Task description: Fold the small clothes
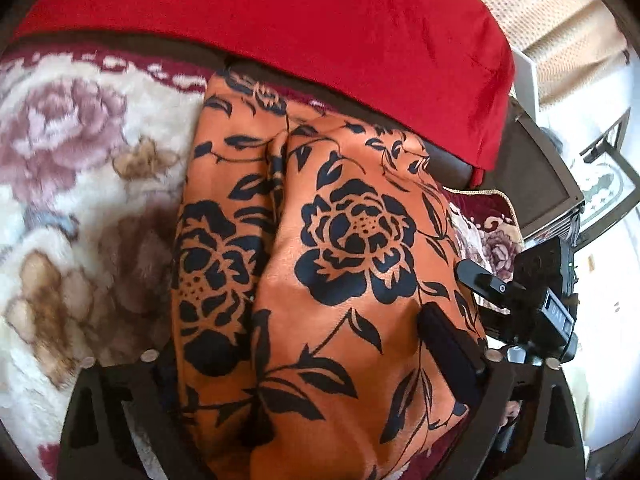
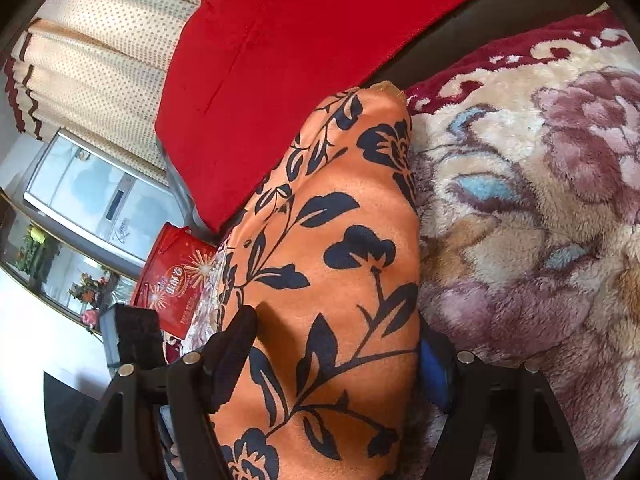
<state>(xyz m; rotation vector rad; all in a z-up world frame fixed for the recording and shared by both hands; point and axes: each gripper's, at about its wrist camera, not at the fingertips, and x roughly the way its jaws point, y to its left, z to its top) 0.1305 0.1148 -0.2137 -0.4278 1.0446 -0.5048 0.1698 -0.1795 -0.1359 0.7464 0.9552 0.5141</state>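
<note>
An orange garment with a black flower print (image 1: 320, 264) lies in folds on a plush floral blanket (image 1: 80, 200). My left gripper (image 1: 312, 368) straddles its near end; the cloth fills the space between the fingers, with the right finger (image 1: 448, 352) on top of it. In the right wrist view the same garment (image 2: 336, 264) runs up between my right gripper's (image 2: 332, 356) fingers, the left finger (image 2: 236, 344) pressing its edge. Both look shut on the cloth. The right gripper also shows in the left wrist view (image 1: 532, 292) at the garment's right edge.
A red cushion (image 1: 320, 28) lies along the sofa back behind the garment. A dotted cream curtain (image 2: 100, 60) hangs beyond. A red bag (image 2: 176, 280) and a glass-topped table (image 2: 88, 200) stand off the blanket's edge.
</note>
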